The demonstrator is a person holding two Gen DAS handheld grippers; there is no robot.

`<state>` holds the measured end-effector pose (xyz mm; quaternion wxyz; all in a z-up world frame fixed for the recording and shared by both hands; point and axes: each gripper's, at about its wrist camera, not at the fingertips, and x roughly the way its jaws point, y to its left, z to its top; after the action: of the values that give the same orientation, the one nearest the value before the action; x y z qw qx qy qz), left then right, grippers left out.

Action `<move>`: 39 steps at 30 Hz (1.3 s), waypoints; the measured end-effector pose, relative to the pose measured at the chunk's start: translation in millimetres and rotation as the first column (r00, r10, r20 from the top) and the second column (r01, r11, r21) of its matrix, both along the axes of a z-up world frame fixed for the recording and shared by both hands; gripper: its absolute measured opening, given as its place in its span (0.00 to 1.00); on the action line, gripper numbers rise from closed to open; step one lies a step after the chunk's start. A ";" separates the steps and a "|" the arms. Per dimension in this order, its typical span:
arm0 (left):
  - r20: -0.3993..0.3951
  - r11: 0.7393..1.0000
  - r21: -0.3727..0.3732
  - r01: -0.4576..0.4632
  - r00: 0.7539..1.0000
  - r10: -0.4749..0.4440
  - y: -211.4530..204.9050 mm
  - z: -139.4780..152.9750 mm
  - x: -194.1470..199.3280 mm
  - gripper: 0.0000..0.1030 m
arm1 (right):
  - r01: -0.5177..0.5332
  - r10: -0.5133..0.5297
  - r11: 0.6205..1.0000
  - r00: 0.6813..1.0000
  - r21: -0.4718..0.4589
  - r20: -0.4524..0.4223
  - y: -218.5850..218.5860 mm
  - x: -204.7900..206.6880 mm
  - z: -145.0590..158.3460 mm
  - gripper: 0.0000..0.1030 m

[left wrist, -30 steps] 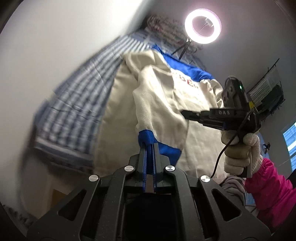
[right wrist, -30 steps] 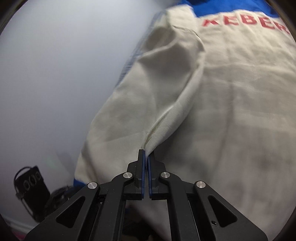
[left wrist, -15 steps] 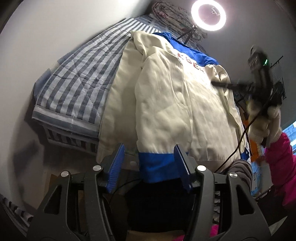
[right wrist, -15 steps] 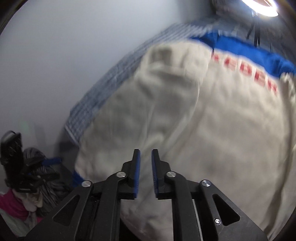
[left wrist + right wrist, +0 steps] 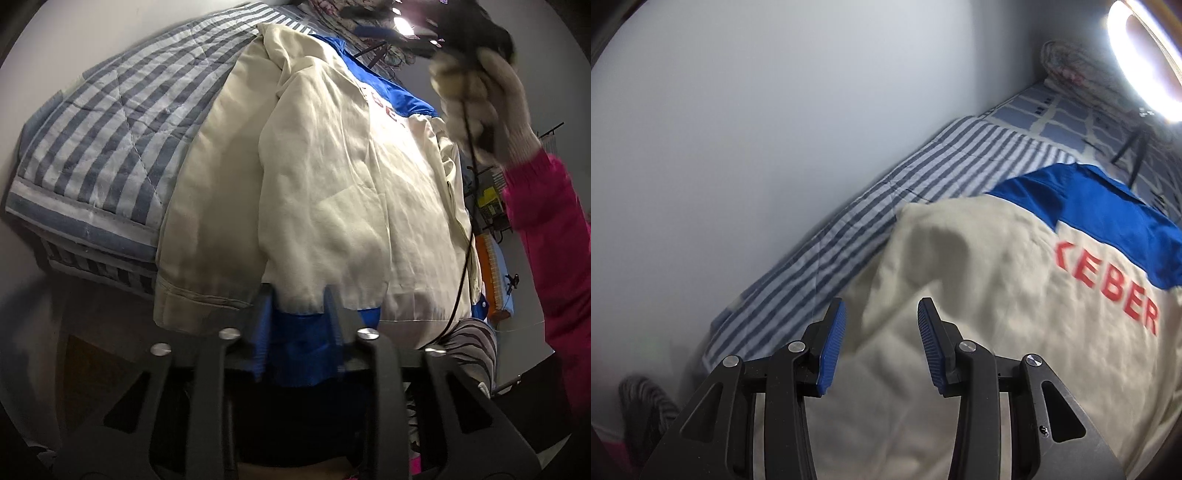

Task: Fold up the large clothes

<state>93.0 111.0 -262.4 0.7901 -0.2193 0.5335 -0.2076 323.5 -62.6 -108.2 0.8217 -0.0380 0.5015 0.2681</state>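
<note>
Jacket: cream cloth, blue collar, blue cuff, red lettering across the back. Laid face down along the bed, collar toward the far end, hem draped over the near edge; one sleeve folded lengthwise down the back, its cuff hanging at the near edge.

Handling, by judgement: soft, limp, fairly light for its size; lightly crinkled weave, unlikely to slip; sags wherever unsupported. Best taken at seams, hem corners, cuff or shoulder, where the doubled cloth gives a firmer bite than the flat back panel.

Bed cover: quilted, grey-blue and white stripes, stitched in diamonds, flat against the wall side.

Left hand-held gripper: jaws just closing in, blue cuff between the ribbed blue pads, whether pressed or merely bracketed not clear through the blur.

Right hand-held gripper: jaws just opening, now spread, nothing between them, poised above the sleeve fold near the wall-side edge of the jacket.

Gloved hand, pink sleeve, trailing black cable.
</note>
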 end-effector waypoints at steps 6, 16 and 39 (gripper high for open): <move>0.031 1.000 0.021 0.012 0.999 -0.012 -1.3 1.3 -1.8 0.07 | 0.001 -0.006 0.995 0.998 -0.100 -0.055 43.0 40.7 -31.0 0.38; 0.053 0.999 0.039 0.010 0.999 -0.012 -4.9 5.7 -4.9 0.05 | 0.009 -0.037 0.945 0.996 -0.328 -0.080 74.3 63.8 -87.1 0.04; 0.119 0.967 0.186 -0.172 0.981 0.151 46.4 33.7 -20.4 0.13 | 0.119 -0.119 0.993 0.993 0.025 -0.019 -4.1 42.8 -30.3 0.07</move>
<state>72.6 157.4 -228.7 0.8486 -0.1725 0.4899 -0.1003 366.3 -66.7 -138.5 0.8323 0.0051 0.5063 0.2255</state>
